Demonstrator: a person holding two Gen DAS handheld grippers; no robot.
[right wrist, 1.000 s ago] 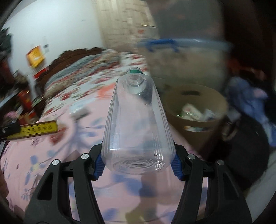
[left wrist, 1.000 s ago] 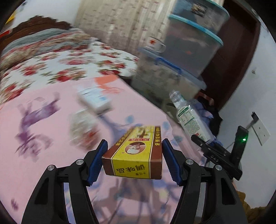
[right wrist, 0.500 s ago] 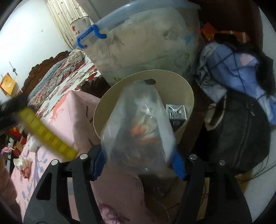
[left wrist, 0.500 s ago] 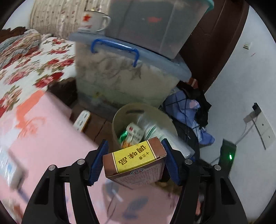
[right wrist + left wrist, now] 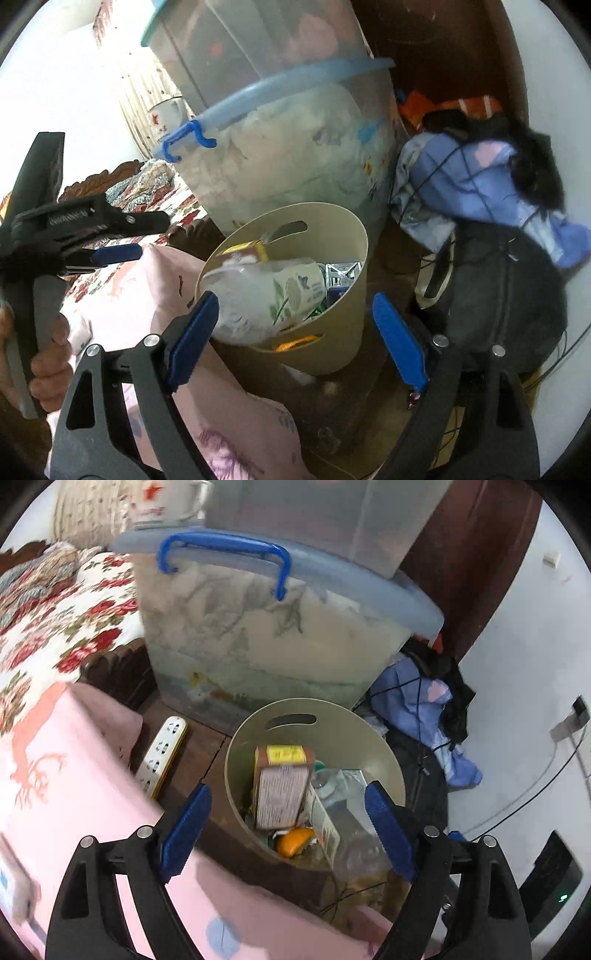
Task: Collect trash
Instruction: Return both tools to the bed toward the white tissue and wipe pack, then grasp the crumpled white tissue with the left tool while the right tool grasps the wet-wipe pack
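- Left wrist view: the left hand-held gripper [image 5: 288,829] hung spread above the bin [image 5: 384,753]; the box [image 5: 282,790] lay inside.
- The right hand-held gripper [image 5: 295,332] was spread, empty; the bottle [image 5: 266,295] sat across the bin's [image 5: 354,306] rim.

One bin [image 5: 373,738], one box [image 5: 282,790], one bottle [image 5: 266,299], two stacked storage tubs [image 5: 258,635], one power strip [image 5: 162,755], one mug [image 5: 162,502].

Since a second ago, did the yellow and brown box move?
Yes. The yellow and brown box left the open left gripper and dropped into the beige trash bin.
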